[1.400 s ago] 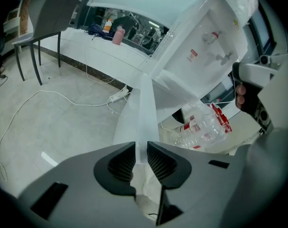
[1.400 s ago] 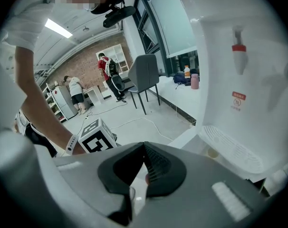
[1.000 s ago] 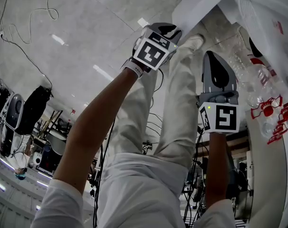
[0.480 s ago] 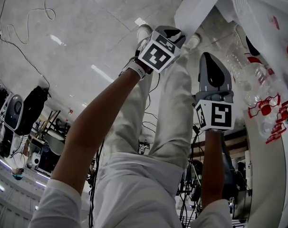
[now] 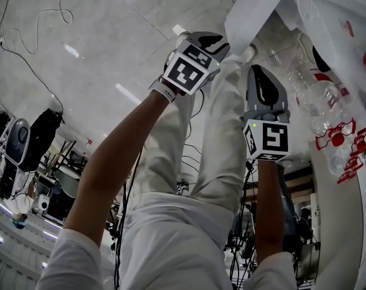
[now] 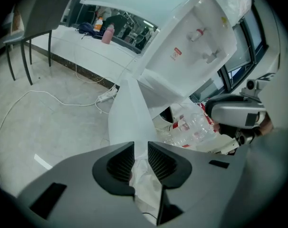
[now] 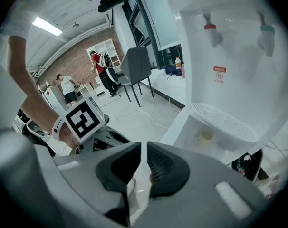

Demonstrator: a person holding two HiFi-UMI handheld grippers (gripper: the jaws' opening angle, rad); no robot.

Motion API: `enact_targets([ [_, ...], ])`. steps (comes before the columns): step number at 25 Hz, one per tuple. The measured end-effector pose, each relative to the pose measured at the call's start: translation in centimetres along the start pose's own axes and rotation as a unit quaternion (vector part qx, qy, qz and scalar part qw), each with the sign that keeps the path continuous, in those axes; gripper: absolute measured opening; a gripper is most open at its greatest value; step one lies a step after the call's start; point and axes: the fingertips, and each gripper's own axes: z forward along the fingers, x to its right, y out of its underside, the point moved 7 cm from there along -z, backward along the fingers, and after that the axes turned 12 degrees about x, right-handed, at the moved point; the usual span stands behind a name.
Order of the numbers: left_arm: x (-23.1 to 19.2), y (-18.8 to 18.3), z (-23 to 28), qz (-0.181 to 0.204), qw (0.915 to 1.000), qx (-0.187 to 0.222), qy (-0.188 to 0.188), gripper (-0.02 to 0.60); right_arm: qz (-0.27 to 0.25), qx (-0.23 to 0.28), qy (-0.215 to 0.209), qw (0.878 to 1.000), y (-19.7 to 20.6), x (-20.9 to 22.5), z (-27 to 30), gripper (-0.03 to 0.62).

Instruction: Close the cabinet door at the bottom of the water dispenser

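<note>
Head view, items left to right:

- Cable (image 5: 32, 17): loose loops on the pale floor, well apart from everything else.
- Left gripper (image 5: 214, 40): held out on a bare forearm, marker cube toward the camera, tip at the lower edge of the cabinet door (image 5: 252, 11).
- Trousers (image 5: 222, 138): white, between the two arms.
- Right gripper (image 5: 260, 71): just beside the left one, pointing at the open compartment.
- Bottles (image 5: 316, 92): clear plastic, red labels, heaped inside the open compartment.
- Water dispenser (image 5: 337, 14): white body at far right.

Left gripper view:

- Cable (image 6: 49, 99): on the floor at left.
- Cabinet door (image 6: 127, 110): white panel swung well out from the water dispenser (image 6: 191, 37), running down behind the left gripper (image 6: 140, 148). Fingers almost together, a thin slit between the ribbed pads, nothing held; contact with the door cannot be told.
- Bottles (image 6: 191, 125): right of the door, inside the compartment.

Right gripper view:

- Chair (image 7: 137, 65): grey, on the floor beyond.
- Right gripper (image 7: 143, 148): fingers close together with a narrow gap, nothing between them.
- Water dispenser (image 7: 229, 46): red and blue taps over a drip tray.
</note>
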Motion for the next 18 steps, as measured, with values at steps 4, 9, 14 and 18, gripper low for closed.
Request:
enact_targets([
  [4, -0.6, -0.2, -1.6, 0.008, 0.9997, 0.007, -0.021, 0.023, 0.015, -0.01, 0.0, 1.0, 1.1, -0.6, 0.8, 0.087],
  [9, -0.9, -0.7, -2.9, -0.001, 0.9994, 0.027, -0.021, 0.007, 0.018, -0.022, 0.002, 1.0, 2.2, -1.2, 2.0, 0.105],
  [14, -0.7, -0.9, -3.7, 0.002, 0.999, 0.031, -0.033, 0.006, 0.036, -0.046, -0.002, 0.998, 3.6, -1.4, 4.0, 0.147],
  [18, -0.7, -0.7, -4.0, 0.003, 0.9987, 0.03, -0.04, 0.006, 0.049, -0.068, -0.009, 0.996, 5.0, -1.8, 5.6, 0.172],
])
